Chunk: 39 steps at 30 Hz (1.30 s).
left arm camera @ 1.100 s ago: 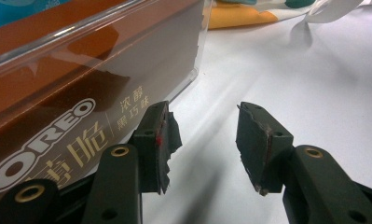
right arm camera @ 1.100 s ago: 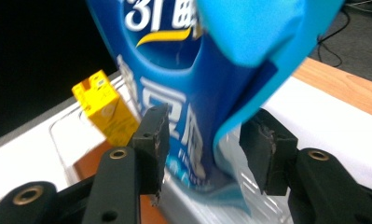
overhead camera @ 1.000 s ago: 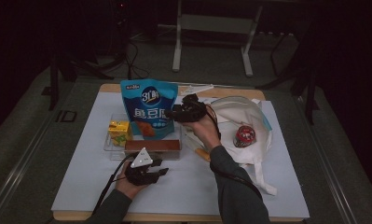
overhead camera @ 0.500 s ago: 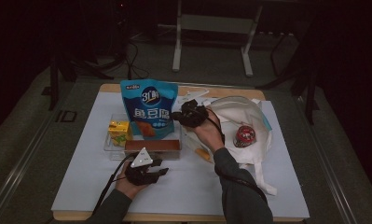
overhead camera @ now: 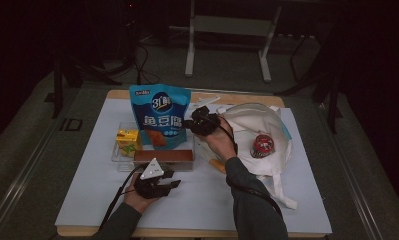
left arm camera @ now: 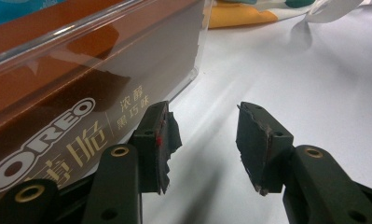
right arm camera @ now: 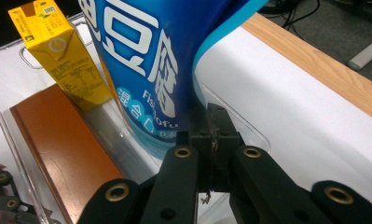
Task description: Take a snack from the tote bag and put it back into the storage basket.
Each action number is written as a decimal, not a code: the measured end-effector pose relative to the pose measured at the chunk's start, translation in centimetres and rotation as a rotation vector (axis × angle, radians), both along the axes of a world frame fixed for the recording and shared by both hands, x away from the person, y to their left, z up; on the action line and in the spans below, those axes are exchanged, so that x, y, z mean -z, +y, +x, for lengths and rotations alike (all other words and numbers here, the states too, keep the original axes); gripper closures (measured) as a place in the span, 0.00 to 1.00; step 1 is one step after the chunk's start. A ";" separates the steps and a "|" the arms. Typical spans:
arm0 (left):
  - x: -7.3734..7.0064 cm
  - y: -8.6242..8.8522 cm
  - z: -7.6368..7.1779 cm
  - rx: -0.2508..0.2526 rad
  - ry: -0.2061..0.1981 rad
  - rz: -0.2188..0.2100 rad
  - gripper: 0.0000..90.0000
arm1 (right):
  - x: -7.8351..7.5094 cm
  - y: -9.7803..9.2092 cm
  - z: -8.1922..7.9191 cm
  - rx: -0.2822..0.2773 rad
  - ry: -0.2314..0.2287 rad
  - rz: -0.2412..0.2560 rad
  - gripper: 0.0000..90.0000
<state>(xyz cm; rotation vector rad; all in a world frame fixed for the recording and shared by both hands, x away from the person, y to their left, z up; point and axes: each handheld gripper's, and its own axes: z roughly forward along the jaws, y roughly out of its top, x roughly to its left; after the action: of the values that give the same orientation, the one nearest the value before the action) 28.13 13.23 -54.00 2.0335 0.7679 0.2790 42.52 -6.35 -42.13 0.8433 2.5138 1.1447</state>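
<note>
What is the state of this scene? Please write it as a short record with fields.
Work surface: white table top
Container: clear plastic tray on the table
In the tray: blue snack pouch standing upright; yellow drink carton; brown Oreo box lying flat
Right gripper: jaws closed on the edge of the blue snack pouch
Left gripper: jaws open, holding nothing, resting beside the brown Oreo box
Beside the tray: white cloth bag with a red round object on it
</note>
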 end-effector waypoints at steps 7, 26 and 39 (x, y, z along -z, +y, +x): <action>0.0 0.0 0.0 0.000 0.001 0.000 0.60 | 0.0 1.5 0.0 0.006 -0.005 0.010 1.00; 0.0 0.0 0.0 0.002 0.003 -0.002 0.60 | 0.3 3.2 -0.5 0.003 -0.003 0.015 0.97; 0.0 0.0 0.1 0.003 0.005 0.000 0.60 | -1.0 1.5 -1.6 -0.018 -0.031 0.032 0.90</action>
<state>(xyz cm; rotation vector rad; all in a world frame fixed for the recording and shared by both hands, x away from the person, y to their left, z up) 28.18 13.21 -54.01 2.0356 0.7683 0.2720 40.93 -4.84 -41.14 0.8066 2.4889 1.1975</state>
